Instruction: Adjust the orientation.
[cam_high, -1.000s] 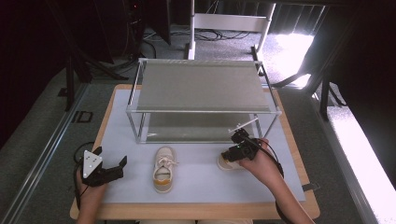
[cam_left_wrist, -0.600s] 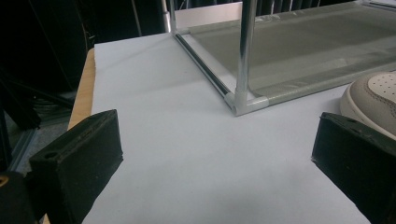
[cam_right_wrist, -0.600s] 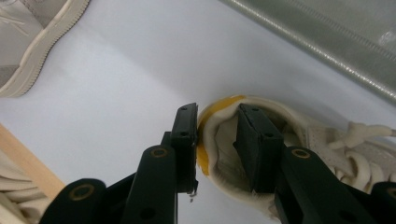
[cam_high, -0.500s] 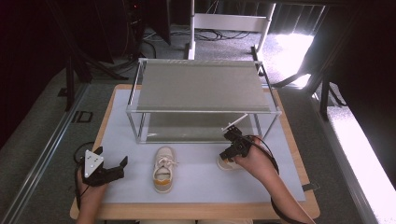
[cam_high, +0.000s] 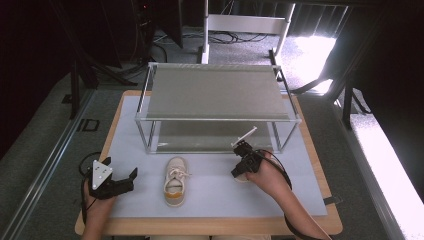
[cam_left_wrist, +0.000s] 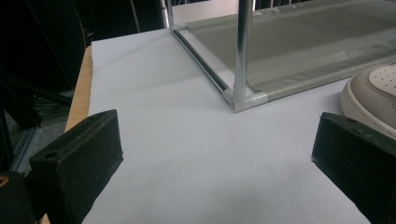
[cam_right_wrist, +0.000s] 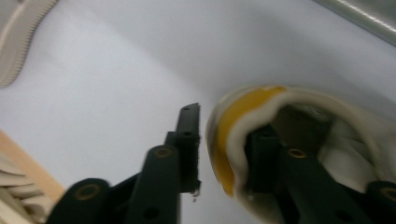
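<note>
A: Nearest the table's (cam_high: 215, 220) front edge?
B: The left gripper (cam_high: 122, 184), jaws spread wide, nothing between them, resting on the white mat (cam_high: 210, 200).
A: And the shoe (cam_high: 175, 181)?
B: Cream, white laces, yellow heel band; centre of the mat, long axis front to back, toe toward the rack (cam_high: 215, 95).
A: The right gripper (cam_right_wrist: 219, 154)?
B: One jaw inside a second shoe's (cam_right_wrist: 299, 140) yellow-banded heel collar, one outside, a slight gap remaining, just before the rack.

Front mat (cam_high: 210, 200): lay open between the grippers, except one shoe (cam_high: 175, 181).
Back: rack (cam_high: 215, 95) blocked it; its corner post (cam_left_wrist: 243, 46) stood near.
</note>
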